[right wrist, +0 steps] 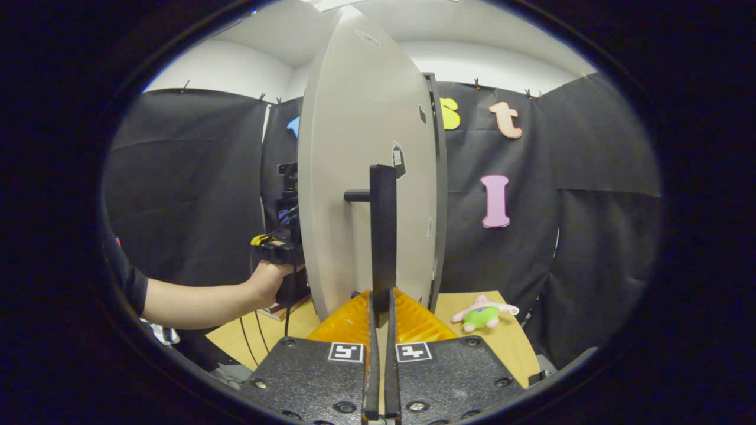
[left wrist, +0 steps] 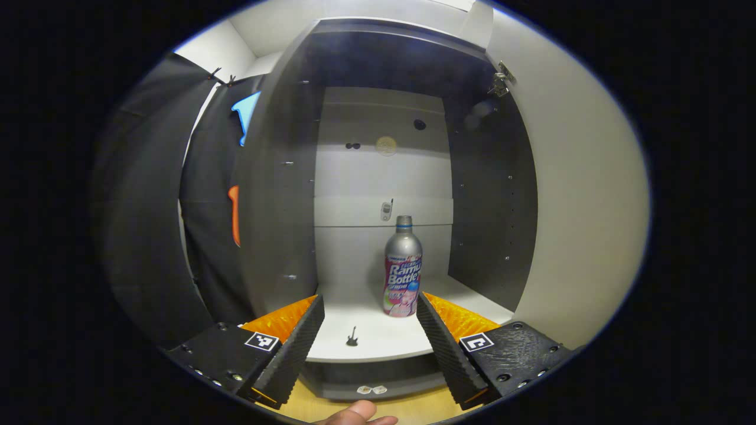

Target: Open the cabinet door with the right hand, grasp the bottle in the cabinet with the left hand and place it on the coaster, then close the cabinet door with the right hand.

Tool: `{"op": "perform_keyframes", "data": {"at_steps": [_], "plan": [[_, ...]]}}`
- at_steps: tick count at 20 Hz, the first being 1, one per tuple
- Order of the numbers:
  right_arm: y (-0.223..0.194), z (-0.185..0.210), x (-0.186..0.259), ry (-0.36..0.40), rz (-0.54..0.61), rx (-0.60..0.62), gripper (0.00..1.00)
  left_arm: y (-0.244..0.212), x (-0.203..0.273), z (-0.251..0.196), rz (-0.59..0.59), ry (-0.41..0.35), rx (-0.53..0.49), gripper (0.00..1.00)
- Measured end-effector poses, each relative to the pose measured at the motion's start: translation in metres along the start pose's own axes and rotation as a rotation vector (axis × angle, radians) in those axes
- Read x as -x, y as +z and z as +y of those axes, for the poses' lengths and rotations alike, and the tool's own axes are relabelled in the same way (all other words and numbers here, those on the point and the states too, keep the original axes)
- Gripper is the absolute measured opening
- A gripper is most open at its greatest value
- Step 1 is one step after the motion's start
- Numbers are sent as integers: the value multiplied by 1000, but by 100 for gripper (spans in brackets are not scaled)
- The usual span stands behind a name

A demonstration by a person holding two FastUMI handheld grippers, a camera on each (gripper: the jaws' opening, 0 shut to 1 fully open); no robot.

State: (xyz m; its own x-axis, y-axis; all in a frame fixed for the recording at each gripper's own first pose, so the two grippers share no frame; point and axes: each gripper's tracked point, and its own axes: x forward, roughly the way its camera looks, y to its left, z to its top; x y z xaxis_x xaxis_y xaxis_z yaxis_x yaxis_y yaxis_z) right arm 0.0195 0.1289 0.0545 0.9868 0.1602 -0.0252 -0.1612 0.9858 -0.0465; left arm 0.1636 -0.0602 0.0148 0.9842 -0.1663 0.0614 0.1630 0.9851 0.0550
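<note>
A silver bottle (left wrist: 403,271) with a pink label stands upright on the white floor of the open cabinet (left wrist: 378,333). My left gripper (left wrist: 370,298) is open just in front of it, the jaws wide apart and short of the bottle, which sits nearer the right finger. In the right gripper view, the pale cabinet door (right wrist: 348,177) is swung out edge-on. My right gripper (right wrist: 381,298) is shut on the lower end of its black vertical handle (right wrist: 383,230). Left of the door, a hand holds the left gripper (right wrist: 283,242).
The open door (left wrist: 582,206) stands as a wall to the right of the left gripper. Dark cabinet sides flank the bottle. A small plush toy (right wrist: 481,313) lies on the wooden table (right wrist: 514,348) right of the cabinet. A bare forearm (right wrist: 201,301) reaches in from the left.
</note>
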Motion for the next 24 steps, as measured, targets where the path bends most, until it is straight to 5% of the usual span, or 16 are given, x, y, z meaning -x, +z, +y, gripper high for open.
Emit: {"op": "perform_keyframes", "data": {"at_steps": [9, 11, 12, 13, 15, 16, 21, 24], "plan": [[-3, -45, 13, -76, -8, -87, 11, 13, -102, -23, -16, 27, -73, 96], [-5, -54, 14, -93, -5, -96, 26, 10, -116, -21, -9, 28, -51, 96], [-4, -58, 15, -109, -8, -96, 47, 9, -121, -20, -7, 33, -51, 96], [-4, -66, 18, -136, -13, -88, 48, 5, -126, -19, -2, 38, -55, 96], [-4, -84, 23, -186, -27, -78, 65, -1, -135, -24, 19, 32, -51, 96], [-6, -88, 24, -200, -25, -85, 81, -4, -139, -25, 24, 28, -48, 96], [-9, -128, 33, -315, -29, -140, 84, -13, -156, -35, 42, 26, -54, 96], [-12, -122, 31, -274, -25, -196, 84, -23, -162, -36, 75, 33, -64, 96]]}}
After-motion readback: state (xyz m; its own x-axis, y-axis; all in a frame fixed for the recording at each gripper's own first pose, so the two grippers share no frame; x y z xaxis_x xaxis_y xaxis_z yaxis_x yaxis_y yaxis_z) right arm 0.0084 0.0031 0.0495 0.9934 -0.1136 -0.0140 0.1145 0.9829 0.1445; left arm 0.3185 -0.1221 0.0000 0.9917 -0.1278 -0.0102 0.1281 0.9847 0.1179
